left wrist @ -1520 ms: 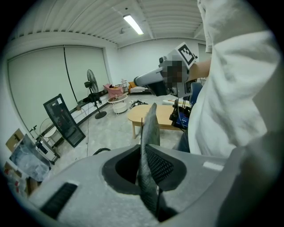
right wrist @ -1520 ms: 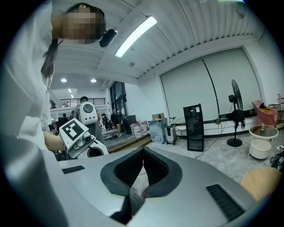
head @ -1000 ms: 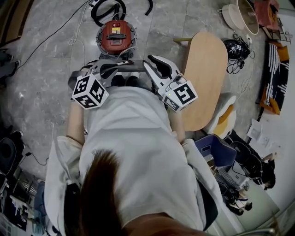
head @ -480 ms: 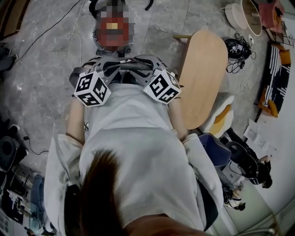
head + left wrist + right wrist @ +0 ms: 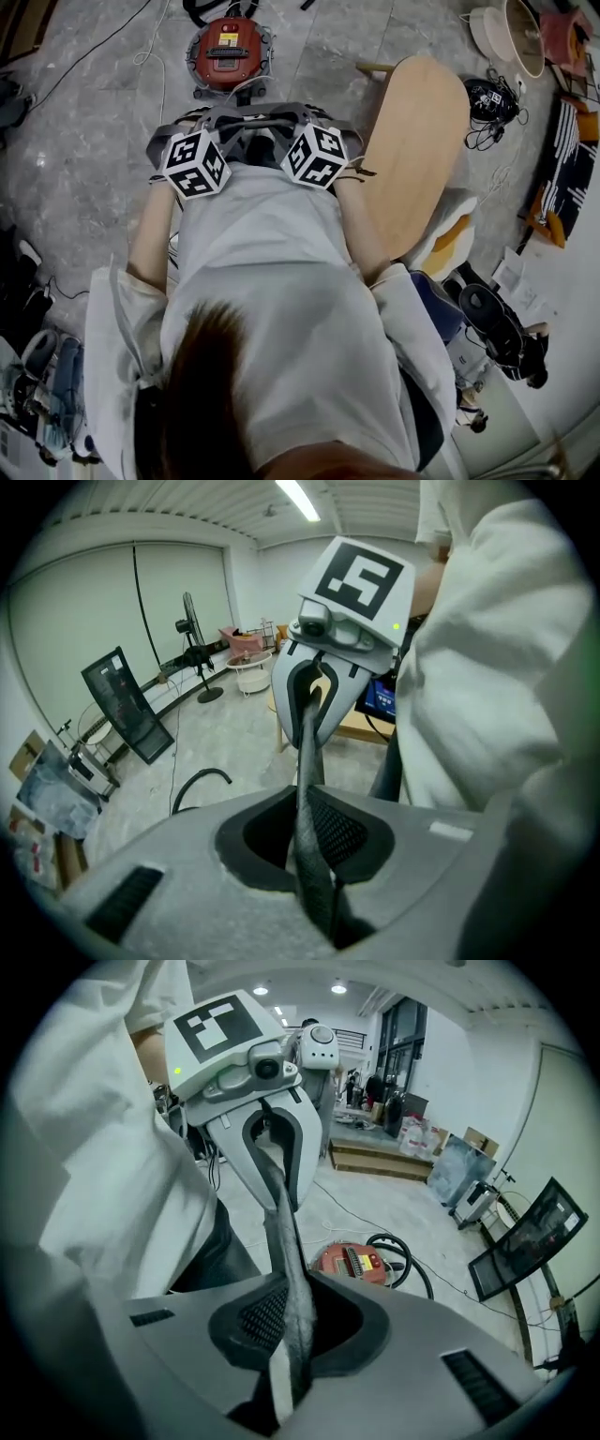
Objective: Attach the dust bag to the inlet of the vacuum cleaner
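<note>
A grey dust bag (image 5: 255, 122) is stretched between my two grippers in front of the person's body. My left gripper (image 5: 230, 127) is shut on one edge of it. In the left gripper view the bag's dark strip (image 5: 305, 761) runs from my left gripper (image 5: 317, 874) up to the right gripper (image 5: 311, 682). My right gripper (image 5: 283, 124) has just been closing with the bag's other edge (image 5: 281, 1232) between its jaws, and it now grips that edge. The red vacuum cleaner (image 5: 228, 54) sits on the floor ahead, and the right gripper view shows the vacuum cleaner (image 5: 354, 1260) past my right gripper (image 5: 291, 1354).
A wooden oval table (image 5: 417, 141) stands close on the right. A black hose (image 5: 405, 1252) curls beside the vacuum and cables (image 5: 150, 56) lie on the floor. Bags, boxes and a basin (image 5: 511, 33) crowd the right side. A black panel (image 5: 127, 705) leans on the left.
The right gripper has rolled over, dropped and swung in next to the left one, closing on the bag's free edge. Both grippers sit lower. The vacuum appears higher in the head view.
</note>
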`<state>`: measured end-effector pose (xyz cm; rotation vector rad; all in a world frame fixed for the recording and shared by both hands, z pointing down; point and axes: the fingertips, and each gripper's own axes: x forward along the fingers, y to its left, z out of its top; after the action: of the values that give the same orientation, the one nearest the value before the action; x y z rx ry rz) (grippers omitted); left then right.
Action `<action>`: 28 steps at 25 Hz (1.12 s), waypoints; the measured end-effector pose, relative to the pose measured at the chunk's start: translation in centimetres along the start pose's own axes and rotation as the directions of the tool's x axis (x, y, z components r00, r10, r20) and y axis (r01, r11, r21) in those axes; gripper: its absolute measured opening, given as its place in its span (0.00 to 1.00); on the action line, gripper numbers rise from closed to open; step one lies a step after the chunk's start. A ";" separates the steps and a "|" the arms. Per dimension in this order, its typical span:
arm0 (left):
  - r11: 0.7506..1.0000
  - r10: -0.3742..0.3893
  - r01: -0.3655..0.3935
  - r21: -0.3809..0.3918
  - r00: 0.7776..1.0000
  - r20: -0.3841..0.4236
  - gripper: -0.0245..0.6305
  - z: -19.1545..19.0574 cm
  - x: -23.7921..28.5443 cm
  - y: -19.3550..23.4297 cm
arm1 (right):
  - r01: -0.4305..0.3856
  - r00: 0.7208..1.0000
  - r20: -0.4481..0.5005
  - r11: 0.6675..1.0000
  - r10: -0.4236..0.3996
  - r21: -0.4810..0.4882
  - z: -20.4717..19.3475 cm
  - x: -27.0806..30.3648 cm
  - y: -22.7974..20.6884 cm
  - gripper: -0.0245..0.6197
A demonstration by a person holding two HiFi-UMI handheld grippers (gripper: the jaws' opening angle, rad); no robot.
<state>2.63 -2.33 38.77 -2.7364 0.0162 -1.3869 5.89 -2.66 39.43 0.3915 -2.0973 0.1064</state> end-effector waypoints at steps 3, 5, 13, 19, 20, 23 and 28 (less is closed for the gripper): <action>1.000 -0.007 0.006 -0.024 0.999 -0.051 0.10 -2.3 3.1 -0.2 | -0.027 0.999 -0.037 0.999 0.026 -0.032 -1.9 2.9 0.1 0.09; 0.998 -0.006 0.003 -0.060 0.998 -0.062 0.10 -3.9 4.9 -0.2 | -0.043 0.997 -0.058 0.998 0.041 -0.041 -2.9 5.0 0.3 0.09; 0.985 -0.042 0.017 -0.173 0.989 -0.139 0.10 -10.0 12.1 -1.5 | -0.142 0.979 -0.149 0.990 0.141 0.006 -7.3 12.6 1.8 0.09; 0.977 -0.067 0.023 -0.213 0.978 -0.199 0.10 -15.0 16.0 -2.3 | -0.177 0.965 -0.198 0.984 0.170 -0.017 -9.2 18.2 3.1 0.09; 0.975 -0.067 0.020 -0.222 0.976 -0.206 0.10 -16.0 16.8 -2.2 | -0.178 0.965 -0.201 0.984 0.170 -0.021 -9.5 19.4 3.1 0.09; 0.971 -0.074 0.020 -0.239 0.973 -0.221 0.10 -18.8 19.2 -2.0 | -0.173 0.965 -0.203 0.985 0.167 -0.010 -10.7 22.8 3.2 0.09; 0.976 -0.111 0.061 -0.209 0.966 -0.233 0.10 -22.1 23.3 -2.3 | -0.139 0.968 -0.187 0.978 0.167 0.155 -13.4 27.3 4.1 0.09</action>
<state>-1.42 -2.39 70.68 -2.7297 0.0543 -1.8342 2.29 -2.15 69.93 0.2894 -1.9248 0.3726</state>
